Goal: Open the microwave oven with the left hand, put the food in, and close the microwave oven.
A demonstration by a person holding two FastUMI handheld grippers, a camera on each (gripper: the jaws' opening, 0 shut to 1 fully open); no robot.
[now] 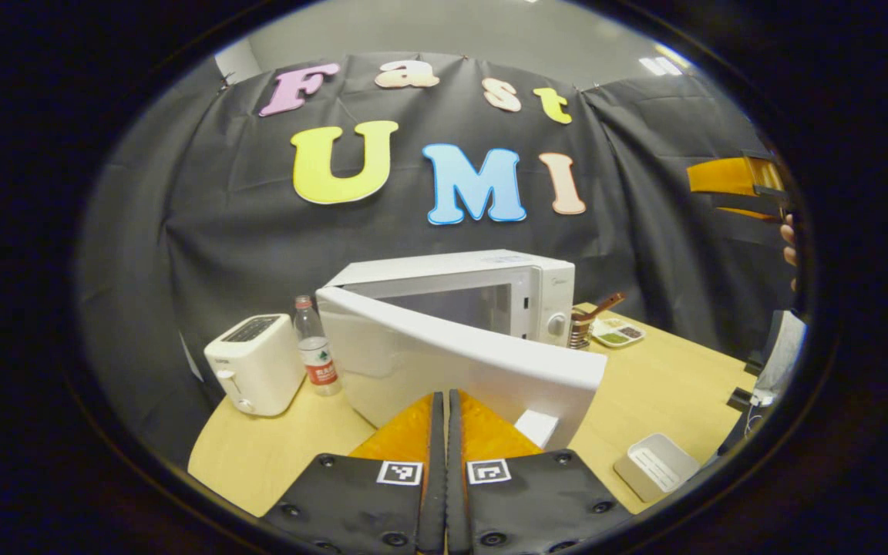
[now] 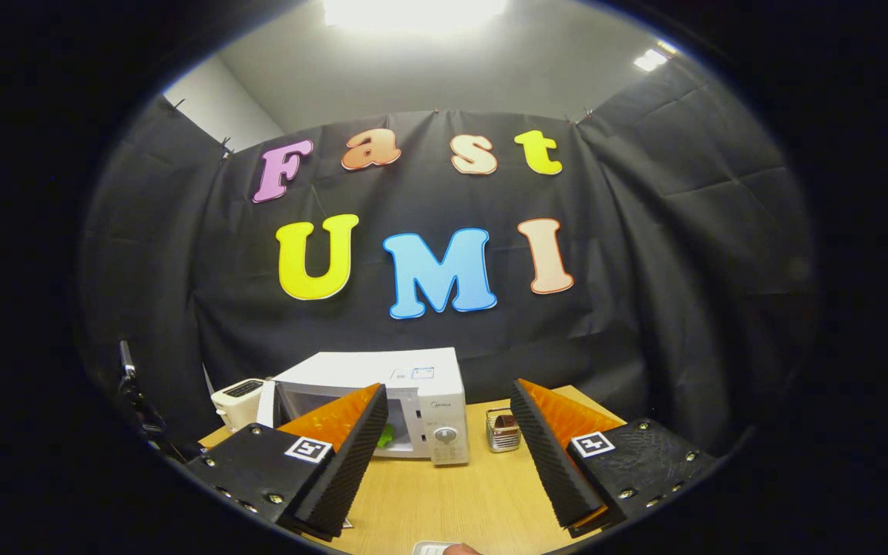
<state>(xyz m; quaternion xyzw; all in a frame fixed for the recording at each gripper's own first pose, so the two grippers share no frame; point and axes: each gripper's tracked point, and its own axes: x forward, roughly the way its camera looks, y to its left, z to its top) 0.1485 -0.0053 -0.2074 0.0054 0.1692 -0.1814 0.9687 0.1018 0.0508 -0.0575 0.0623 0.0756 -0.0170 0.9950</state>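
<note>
Microwave (image 1: 452, 308) door (image 1: 459, 362) hung half open at twelve o'clock of the closed-together left gripper (image 1: 446, 408); the wide-apart right gripper (image 2: 448, 432) could bump it.

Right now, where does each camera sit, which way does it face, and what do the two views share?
Left gripper view: rides the left hand-held gripper, fingers together, close behind the open microwave door, facing the microwave; someone's fingers at right.
Right gripper view: rides the right hand-held gripper, fingers apart, farther back and higher, facing the microwave.
Shared: microwave, toaster, wooden table.
</note>
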